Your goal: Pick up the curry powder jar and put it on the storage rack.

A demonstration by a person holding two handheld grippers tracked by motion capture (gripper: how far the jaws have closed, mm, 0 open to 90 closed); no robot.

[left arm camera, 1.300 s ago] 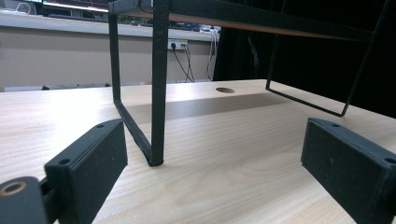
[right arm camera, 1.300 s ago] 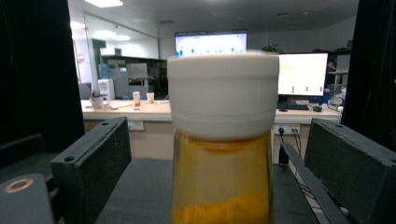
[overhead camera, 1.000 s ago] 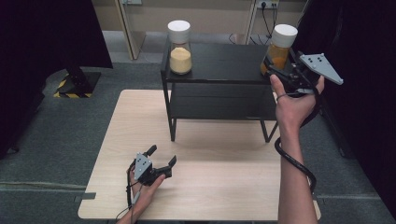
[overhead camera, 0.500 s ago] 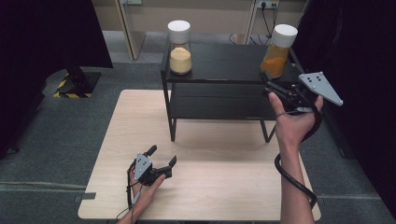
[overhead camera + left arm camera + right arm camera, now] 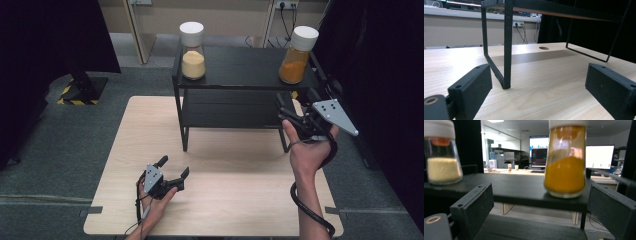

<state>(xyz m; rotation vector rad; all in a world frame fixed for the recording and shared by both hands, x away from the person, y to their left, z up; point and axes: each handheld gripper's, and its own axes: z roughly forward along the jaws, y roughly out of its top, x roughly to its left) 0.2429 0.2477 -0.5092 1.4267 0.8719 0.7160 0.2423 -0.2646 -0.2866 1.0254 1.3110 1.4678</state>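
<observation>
Your right gripper (image 5: 295, 114) hangs open just near of the orange jar (image 5: 297, 56), which stands apart on the shelf's (image 5: 240, 75) far right. Your left gripper (image 5: 172, 169) rests open, apparently on the table (image 5: 235, 200).

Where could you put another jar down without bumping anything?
On the top shelf, the bare black stretch between the pale-grain jar and the orange-powder jar. The wooden table is bare between the left tongs and the right forearm. It is tight by the rack's right end, near the right tongs.
</observation>
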